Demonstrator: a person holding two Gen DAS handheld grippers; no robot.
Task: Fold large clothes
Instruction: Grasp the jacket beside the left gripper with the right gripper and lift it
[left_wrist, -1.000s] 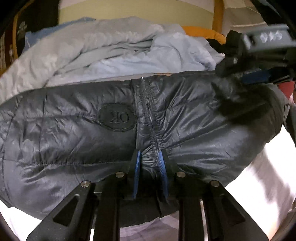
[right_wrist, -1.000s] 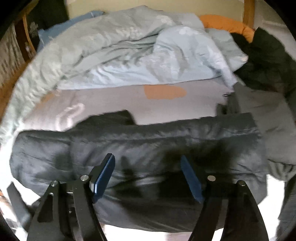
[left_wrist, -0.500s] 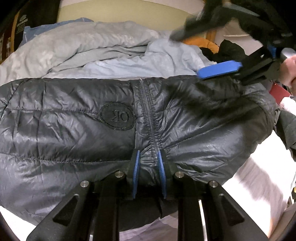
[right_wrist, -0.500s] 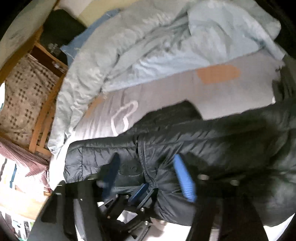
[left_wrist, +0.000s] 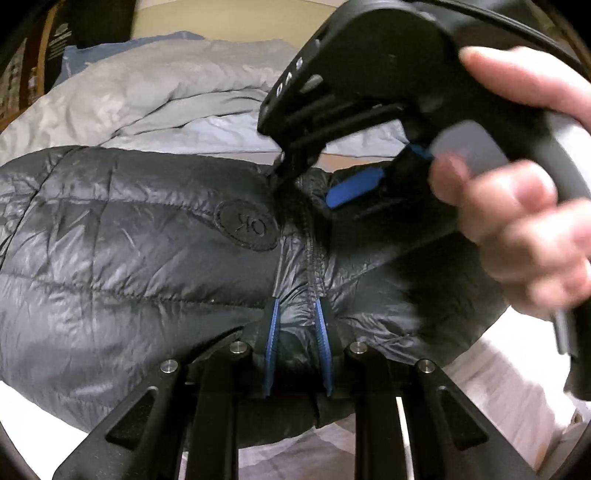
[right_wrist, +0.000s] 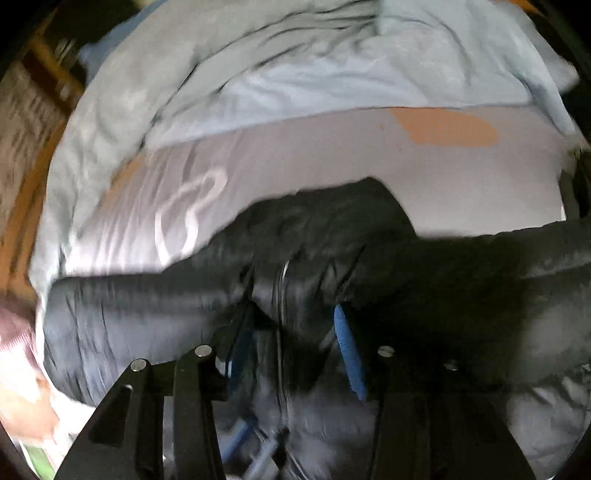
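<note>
A black quilted puffer jacket (left_wrist: 140, 258) with a round logo patch (left_wrist: 246, 225) lies across the bed. My left gripper (left_wrist: 297, 310) is shut on the jacket's near hem at the zipper. My right gripper (left_wrist: 314, 184) is held by a hand (left_wrist: 517, 206) and reaches down onto the jacket's far edge by the zipper. In the right wrist view its fingers (right_wrist: 293, 325) stand apart, straddling a bunch of jacket (right_wrist: 369, 258) at the zipper. The blue pads (right_wrist: 347, 350) are not pressed together.
A rumpled light blue duvet (right_wrist: 277, 74) is heaped at the back of the bed. The grey bedsheet (right_wrist: 332, 155) with an orange patch (right_wrist: 443, 127) lies beyond the jacket. A wooden chair frame (right_wrist: 55, 74) stands at the left.
My right gripper has swung from the right side down over the middle of the jacket, landing at the zipper on the far edge. My left gripper has kept its hold on the hem.
</note>
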